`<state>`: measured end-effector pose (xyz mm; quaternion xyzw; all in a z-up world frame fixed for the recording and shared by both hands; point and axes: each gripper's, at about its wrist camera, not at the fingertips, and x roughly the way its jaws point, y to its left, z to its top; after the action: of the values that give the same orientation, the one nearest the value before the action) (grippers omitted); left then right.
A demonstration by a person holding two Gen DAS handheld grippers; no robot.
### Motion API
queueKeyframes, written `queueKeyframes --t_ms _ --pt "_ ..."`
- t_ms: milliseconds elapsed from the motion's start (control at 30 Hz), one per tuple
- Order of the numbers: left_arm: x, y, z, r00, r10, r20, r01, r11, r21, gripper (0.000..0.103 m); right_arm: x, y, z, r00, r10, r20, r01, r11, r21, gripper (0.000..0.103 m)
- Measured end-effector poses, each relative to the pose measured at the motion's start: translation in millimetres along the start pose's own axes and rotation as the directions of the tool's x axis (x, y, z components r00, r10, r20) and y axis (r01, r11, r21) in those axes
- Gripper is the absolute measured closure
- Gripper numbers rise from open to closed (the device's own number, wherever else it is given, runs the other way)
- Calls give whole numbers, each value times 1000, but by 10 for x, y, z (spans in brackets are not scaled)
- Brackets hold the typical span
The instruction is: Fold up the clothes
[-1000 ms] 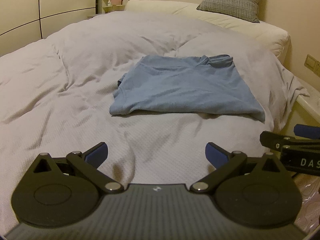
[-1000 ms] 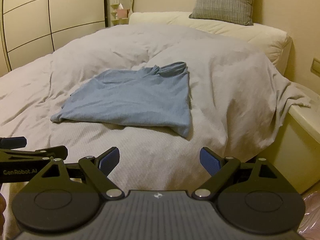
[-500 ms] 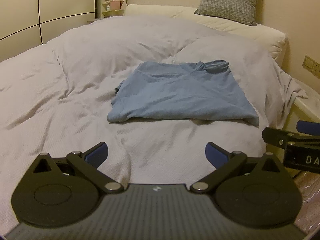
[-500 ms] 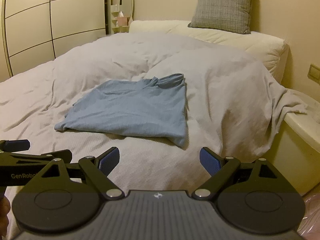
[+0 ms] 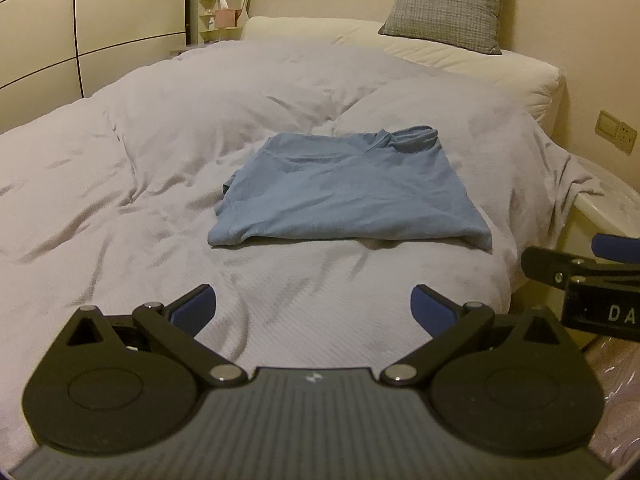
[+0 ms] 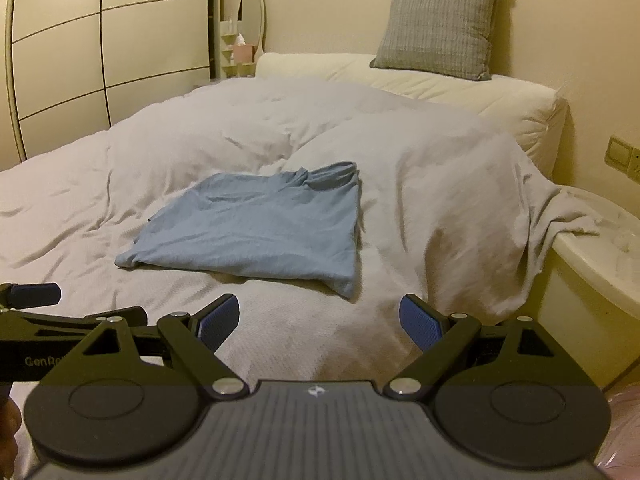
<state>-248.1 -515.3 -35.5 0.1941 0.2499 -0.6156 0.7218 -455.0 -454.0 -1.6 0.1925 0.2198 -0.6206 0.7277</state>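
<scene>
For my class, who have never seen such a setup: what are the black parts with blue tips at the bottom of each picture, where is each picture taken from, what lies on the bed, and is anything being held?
There is no robot here. A person holds one hand tool in each hand, and each tool carries its own wide-angle camera looking forward. One picture comes from the left gripper, the other from the right gripper. The black arms with blue pads are their jaws; both stand wide open and hold nothing. Each tool also shows at the edge of the other's picture. On the bed's pale duvet lies a blue T-shirt, already folded into a rough rectangle, untouched by either tool. Behind it are a cream mattress edge and a grey cushion.
</scene>
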Motion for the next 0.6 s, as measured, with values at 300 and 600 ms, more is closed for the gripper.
queueKeyframes --t_ms 300,600 --pt "-291 -85 -9 1000 -4 26 4 1000 -2 1 -284 -86 -15 1000 -10 18 9 1000 13 14" --pt "-581 -93 -111 1000 7 22 -6 1000 -31 1 -588 -170 -81 999 -19 26 18 999 32 14"
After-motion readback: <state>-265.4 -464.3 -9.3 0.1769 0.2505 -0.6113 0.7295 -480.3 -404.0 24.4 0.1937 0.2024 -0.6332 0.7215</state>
